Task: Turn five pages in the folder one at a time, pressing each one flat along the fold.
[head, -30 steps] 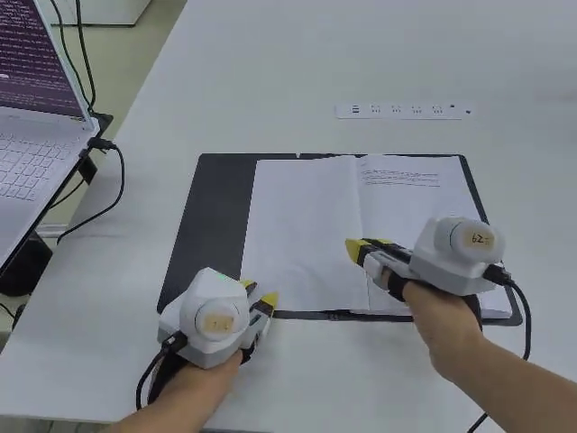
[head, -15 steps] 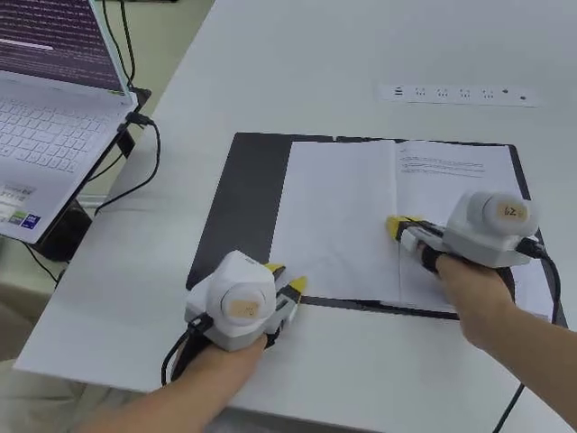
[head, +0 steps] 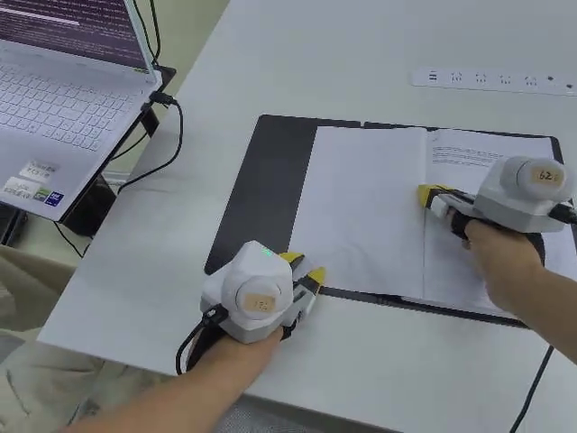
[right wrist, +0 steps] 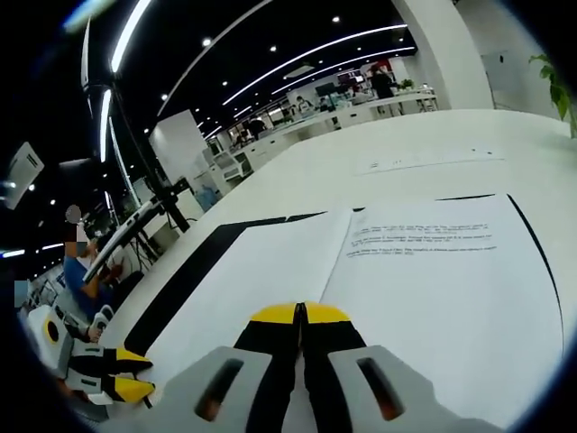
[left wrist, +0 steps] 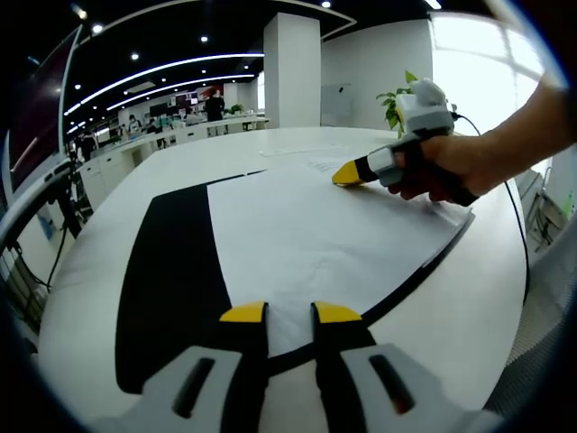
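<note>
In the middle of the white desk (head: 297, 54) the folder (head: 266, 189) is lying open and flat. Its black cover is showing as a wide bare band at the 9 o'clock side and as a thin border along the near edge. A blank white page (head: 365, 207) is covering the area left of the fold. The right page (head: 469, 149) is carrying a few lines of small print near its top.

The right hand-held gripper (head: 428, 194) is pointing toward 9 o'clock. Its yellow tips are pressed together and are resting on the paper just beside the fold, on the right page. In the right gripper view the fold is running away from these closed tips toward 12 o'clock.

The left hand-held gripper (left wrist: 289, 313) is sitting at the 7 o'clock part of the folder, at its near edge. Its jaws are standing a little apart and are pinching nothing. They are pointing across the blank page.

A laptop (head: 63, 99) is standing open at 10 o'clock from the folder, with a black cable (head: 149, 167) hanging at its side. A white power strip (head: 491, 81) is lying at 1 o'clock, well apart from the folder.
</note>
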`<state>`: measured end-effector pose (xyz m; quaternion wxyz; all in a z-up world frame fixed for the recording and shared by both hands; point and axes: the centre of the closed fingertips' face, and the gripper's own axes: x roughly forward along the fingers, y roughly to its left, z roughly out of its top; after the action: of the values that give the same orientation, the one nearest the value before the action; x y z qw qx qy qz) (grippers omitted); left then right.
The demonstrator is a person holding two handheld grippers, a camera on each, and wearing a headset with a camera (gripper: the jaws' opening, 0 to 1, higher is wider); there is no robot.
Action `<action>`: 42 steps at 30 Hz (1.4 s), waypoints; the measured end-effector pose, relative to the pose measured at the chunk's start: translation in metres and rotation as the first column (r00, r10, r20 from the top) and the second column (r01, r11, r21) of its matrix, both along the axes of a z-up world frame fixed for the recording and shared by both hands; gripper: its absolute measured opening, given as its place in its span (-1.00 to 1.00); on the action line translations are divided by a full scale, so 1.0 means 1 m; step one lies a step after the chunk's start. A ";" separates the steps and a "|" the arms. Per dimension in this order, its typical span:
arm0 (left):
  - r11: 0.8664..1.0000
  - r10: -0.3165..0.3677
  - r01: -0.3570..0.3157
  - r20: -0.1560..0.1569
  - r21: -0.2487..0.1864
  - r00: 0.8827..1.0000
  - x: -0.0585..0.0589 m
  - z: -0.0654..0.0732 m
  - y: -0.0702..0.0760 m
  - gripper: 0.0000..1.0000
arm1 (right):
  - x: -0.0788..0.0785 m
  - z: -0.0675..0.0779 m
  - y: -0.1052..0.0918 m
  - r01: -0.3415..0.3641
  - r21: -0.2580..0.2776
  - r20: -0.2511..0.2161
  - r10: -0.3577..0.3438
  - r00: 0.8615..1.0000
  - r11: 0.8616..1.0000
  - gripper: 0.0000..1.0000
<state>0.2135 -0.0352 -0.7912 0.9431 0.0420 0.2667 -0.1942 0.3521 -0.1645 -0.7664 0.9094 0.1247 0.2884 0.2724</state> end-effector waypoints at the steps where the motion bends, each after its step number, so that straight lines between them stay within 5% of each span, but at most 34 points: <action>1: 1.000 0.000 0.000 0.001 0.000 1.000 0.000 0.000 0.000 -0.65 | 0.004 0.000 0.001 -0.005 -0.002 0.004 0.005 1.000 1.000 -1.00; 20: 1.000 0.005 -0.005 0.004 -0.007 1.000 0.001 0.001 -0.001 -0.65 | 0.073 -0.005 0.004 -0.011 -0.032 0.005 0.011 1.000 0.999 -1.00; 29: 1.000 0.007 -0.007 0.007 -0.012 1.000 0.002 0.000 0.000 -0.65 | 0.105 -0.015 0.003 0.001 -0.074 0.056 0.003 0.998 0.997 -1.00; 36: 1.000 0.005 -0.005 0.008 -0.011 1.000 0.002 0.000 0.000 -0.65 | 0.120 -0.017 0.004 -0.014 -0.146 0.101 0.029 0.994 0.989 -1.00; 42: 1.000 0.004 -0.004 0.006 -0.011 1.000 0.002 0.000 0.000 -0.65 | 0.126 -0.021 0.003 -0.011 -0.143 0.088 0.023 0.996 0.990 -1.00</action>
<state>0.2154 -0.0356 -0.7915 0.9444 0.0368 0.2630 -0.1936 0.4780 -0.1614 -0.7875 0.9256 0.0446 0.2673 0.2641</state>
